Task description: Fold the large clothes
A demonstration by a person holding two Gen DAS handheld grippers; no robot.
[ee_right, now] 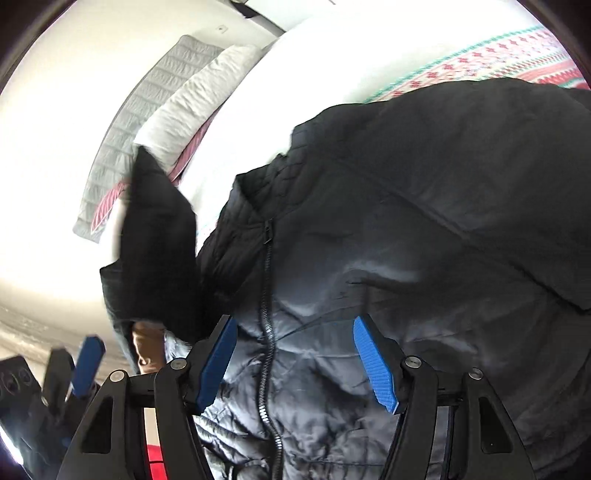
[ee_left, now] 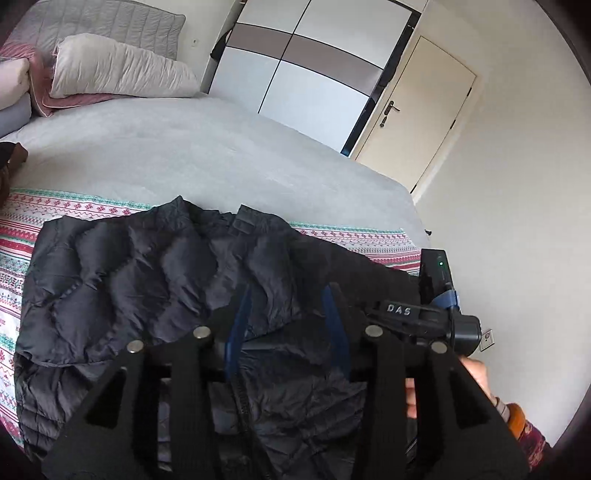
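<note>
So this is a bedroom: a big bed with a pale grey cover, and a patterned blanket in red, teal and white stripes laid across the near end. Pillows are stacked at the head against a grey quilted headboard, there's a white and grey wardrobe past the far corner and a cream door next to it. The black puffer jacket lies on the patterned blanket, front side up and zipped, with its collar pointing toward the pillows, so its long axis runs up the bed along the zipper. The left gripper hovers over the jacket with its blue pads spread wide, nothing in them. The right gripper is also wide open and empty, pads either side of the zipper line. One sleeve is sticking up, blurred
</note>
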